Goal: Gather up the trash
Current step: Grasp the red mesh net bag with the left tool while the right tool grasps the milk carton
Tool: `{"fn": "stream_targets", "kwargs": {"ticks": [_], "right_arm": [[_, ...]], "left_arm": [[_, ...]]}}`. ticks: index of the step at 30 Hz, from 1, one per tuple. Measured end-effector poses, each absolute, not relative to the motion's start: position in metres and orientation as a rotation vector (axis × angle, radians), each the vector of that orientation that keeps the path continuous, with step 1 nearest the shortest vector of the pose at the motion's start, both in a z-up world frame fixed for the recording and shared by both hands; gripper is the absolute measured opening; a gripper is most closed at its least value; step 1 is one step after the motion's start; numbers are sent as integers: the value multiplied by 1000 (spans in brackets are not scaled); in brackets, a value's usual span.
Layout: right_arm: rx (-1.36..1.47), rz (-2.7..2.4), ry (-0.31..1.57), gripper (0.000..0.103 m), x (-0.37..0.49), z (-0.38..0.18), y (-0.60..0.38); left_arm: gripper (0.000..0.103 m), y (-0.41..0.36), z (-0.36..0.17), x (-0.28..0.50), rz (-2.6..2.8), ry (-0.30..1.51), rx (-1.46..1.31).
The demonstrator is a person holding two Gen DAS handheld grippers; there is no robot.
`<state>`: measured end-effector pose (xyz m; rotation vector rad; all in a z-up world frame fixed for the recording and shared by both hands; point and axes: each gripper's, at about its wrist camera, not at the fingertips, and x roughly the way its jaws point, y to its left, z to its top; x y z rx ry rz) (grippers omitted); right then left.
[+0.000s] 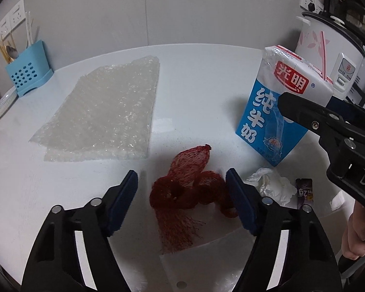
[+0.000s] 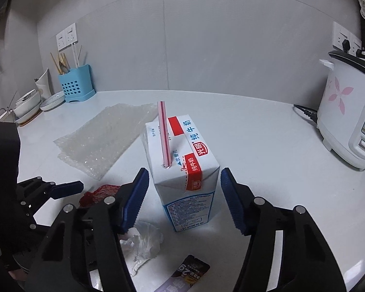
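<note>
White counter (image 1: 206, 77). Red mesh net bag (image 1: 189, 189), crumpled, between spread fingers of left gripper (image 1: 182, 202), untouched. Blue-and-white milk carton (image 2: 182, 165) with straw (image 2: 163, 133), upright, between spread fingers of right gripper (image 2: 185, 199), gaps either side. Bubble wrap (image 1: 102, 112), crumpled tissue (image 1: 272, 187), dark sachet (image 1: 304, 191) nearby.

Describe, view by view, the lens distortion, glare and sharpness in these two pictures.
Left wrist view: the counter edge bows, dark corners, soft glare on the bubble wrap, milk carton sharp. Right wrist view: same fisheye bend, even light, the wrapper at the bottom slightly blurred.
</note>
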<state>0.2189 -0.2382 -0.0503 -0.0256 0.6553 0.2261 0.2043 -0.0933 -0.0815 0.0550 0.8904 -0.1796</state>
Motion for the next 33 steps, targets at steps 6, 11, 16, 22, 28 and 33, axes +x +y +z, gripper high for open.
{"fn": "stream_targets", "kwargs": {"ticks": [6, 11, 16, 22, 28, 33], "right_arm": [[0, 230, 662, 44, 220, -51, -237], [-18, 202, 643, 39, 216, -50, -236], [-18, 185, 636, 39, 214, -49, -238], [-15, 164, 632, 39, 208, -46, -239], [-9, 158, 619, 39, 195, -39, -240], [-13, 139, 601, 39, 183, -30, -245]], "left_arm": [[31, -97, -81, 201, -206, 911, 37], [17, -98, -78, 198, -214, 896, 23], [17, -93, -70, 193, -209, 867, 11], [17, -85, -61, 186, -185, 834, 11], [17, -76, -53, 174, -173, 813, 2], [17, -71, -42, 162, -168, 789, -8]]}}
